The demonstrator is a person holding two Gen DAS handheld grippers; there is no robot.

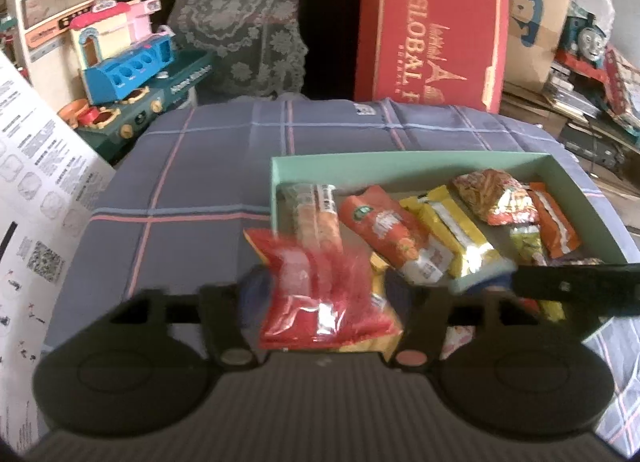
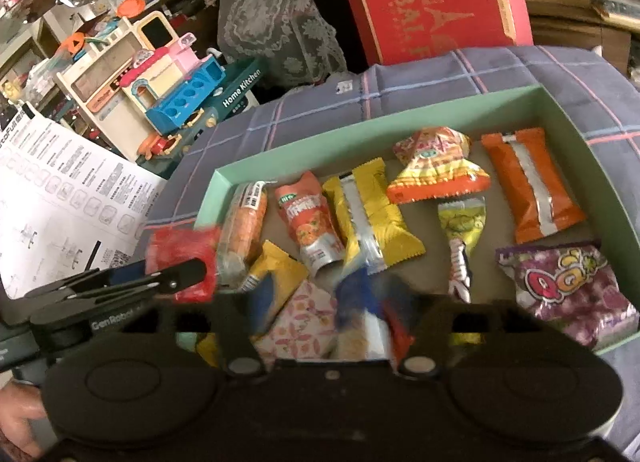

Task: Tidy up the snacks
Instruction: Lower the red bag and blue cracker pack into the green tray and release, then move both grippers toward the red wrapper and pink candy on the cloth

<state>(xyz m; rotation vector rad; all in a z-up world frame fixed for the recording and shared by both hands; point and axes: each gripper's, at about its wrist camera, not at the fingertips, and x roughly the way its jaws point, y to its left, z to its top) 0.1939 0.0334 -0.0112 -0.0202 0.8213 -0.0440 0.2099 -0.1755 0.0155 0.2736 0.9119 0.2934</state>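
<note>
A pale green box (image 1: 400, 164) (image 2: 360, 126) lies on the checked cloth and holds several snack packs: orange, yellow, a purple one (image 2: 568, 294). My left gripper (image 1: 326, 302) is shut on a red snack packet (image 1: 320, 294), held over the box's near left corner; it shows from the side in the right wrist view (image 2: 180, 262). My right gripper (image 2: 360, 318) is shut on a blue and white snack packet (image 2: 364, 322), blurred, over the box's near edge. Its finger (image 1: 576, 290) reaches in from the right in the left wrist view.
A red GLOBAL carton (image 1: 432, 34) stands behind the table. A toy kitchen set (image 1: 120, 74) and a white instruction sheet (image 1: 36, 190) are on the left. Lace-covered furniture (image 1: 240, 22) is at the back. Stacked clutter (image 1: 588, 74) is on the right.
</note>
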